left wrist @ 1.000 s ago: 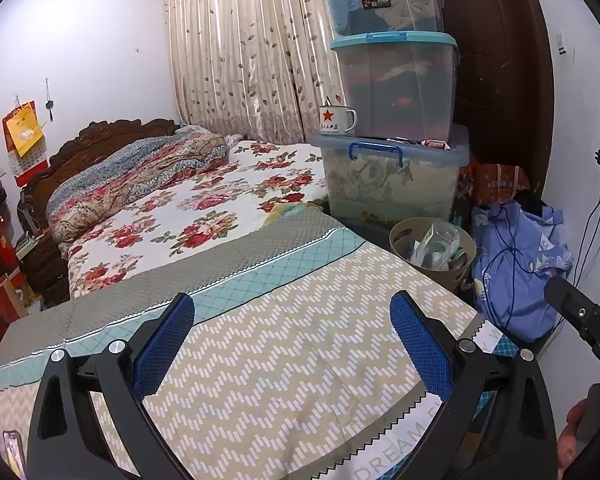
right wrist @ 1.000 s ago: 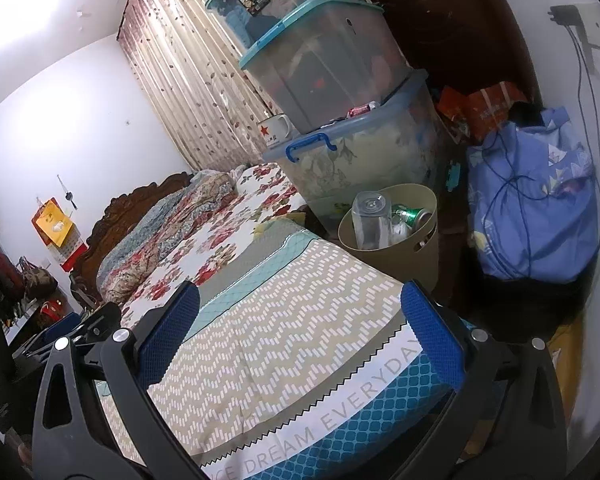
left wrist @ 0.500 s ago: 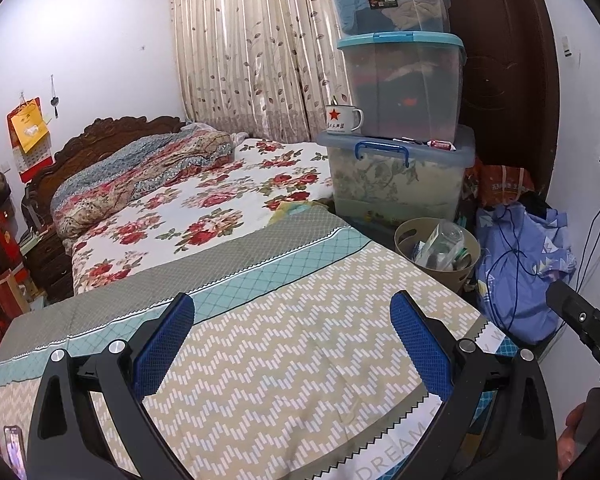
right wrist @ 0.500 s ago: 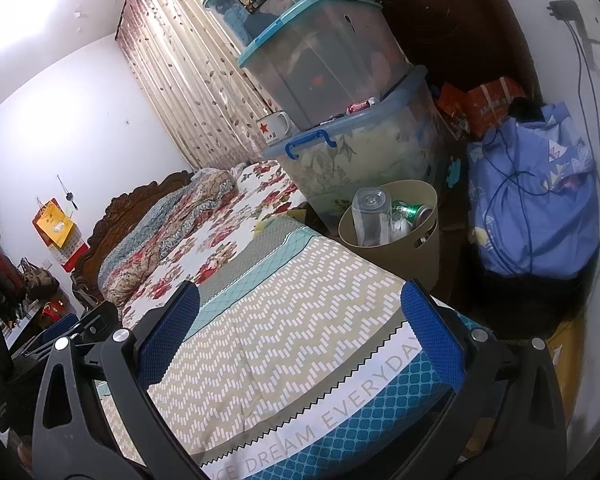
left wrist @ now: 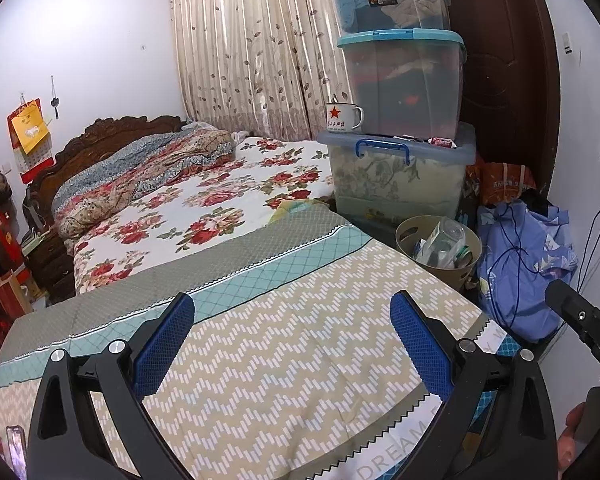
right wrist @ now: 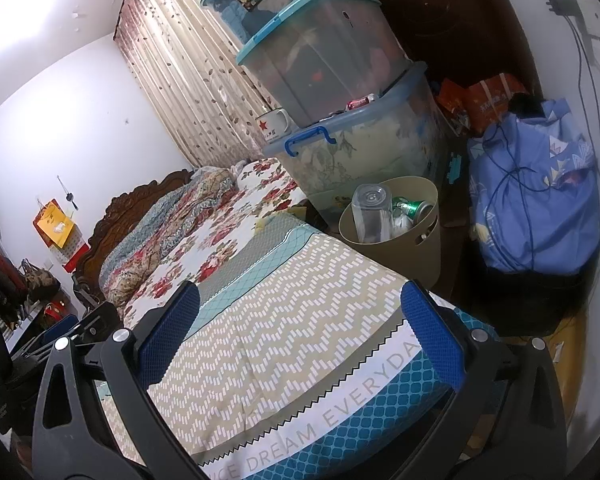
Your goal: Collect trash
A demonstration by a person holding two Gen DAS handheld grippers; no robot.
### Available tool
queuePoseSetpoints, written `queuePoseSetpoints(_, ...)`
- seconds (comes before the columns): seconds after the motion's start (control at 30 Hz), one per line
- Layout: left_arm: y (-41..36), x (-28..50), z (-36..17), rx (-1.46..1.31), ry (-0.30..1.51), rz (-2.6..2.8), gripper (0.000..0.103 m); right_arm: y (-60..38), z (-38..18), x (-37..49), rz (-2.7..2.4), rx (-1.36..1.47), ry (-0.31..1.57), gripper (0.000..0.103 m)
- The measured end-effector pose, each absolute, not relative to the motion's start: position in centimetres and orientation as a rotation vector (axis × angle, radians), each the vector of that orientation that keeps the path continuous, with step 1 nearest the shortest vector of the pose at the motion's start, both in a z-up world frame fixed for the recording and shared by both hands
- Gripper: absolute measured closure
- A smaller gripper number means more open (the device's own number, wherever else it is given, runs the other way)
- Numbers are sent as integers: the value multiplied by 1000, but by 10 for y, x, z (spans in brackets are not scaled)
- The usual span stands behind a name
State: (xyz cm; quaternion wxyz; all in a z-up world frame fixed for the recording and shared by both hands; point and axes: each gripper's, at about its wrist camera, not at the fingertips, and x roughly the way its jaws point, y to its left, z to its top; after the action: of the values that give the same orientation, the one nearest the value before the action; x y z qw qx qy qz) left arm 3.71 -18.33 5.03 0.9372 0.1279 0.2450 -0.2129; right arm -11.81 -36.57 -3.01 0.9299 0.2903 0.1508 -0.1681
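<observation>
**Two empty claws over the bed, trash sitting in the bin**

Both grippers hang above the foot of the bed with their blue-padded jaws spread wide and nothing between them. The left gripper (left wrist: 292,328) is over the zigzag-patterned blanket (left wrist: 284,360); the right gripper (right wrist: 300,320) is over the same blanket (right wrist: 292,320), nearer its blue hem printed with "DREAM EVERYDAY".

The trash is in the beige waste bin (right wrist: 412,248) on the floor, just beside the bed's far corner. A clear plastic bottle (right wrist: 372,216) leans inside it, base up, and a green can (right wrist: 414,208) lies next to the bottle. From the left side the same bin (left wrist: 408,236) shows the bottle (left wrist: 446,240) tilted among smaller scraps I cannot make out.

Behind the bin stand three stacked storage boxes (left wrist: 400,80), with a white enamel mug (left wrist: 342,117) bearing a red star on the lowest lid. A blue bag (right wrist: 536,196) sits to the bin's right, draped with cables.
</observation>
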Motion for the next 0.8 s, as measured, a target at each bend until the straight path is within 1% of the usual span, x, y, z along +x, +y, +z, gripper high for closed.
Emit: queuePoseSetpoints(0.8, -182, 27, 55, 259, 458, -452, 9, -365, -31, -118, -342, 596, 309, 4)
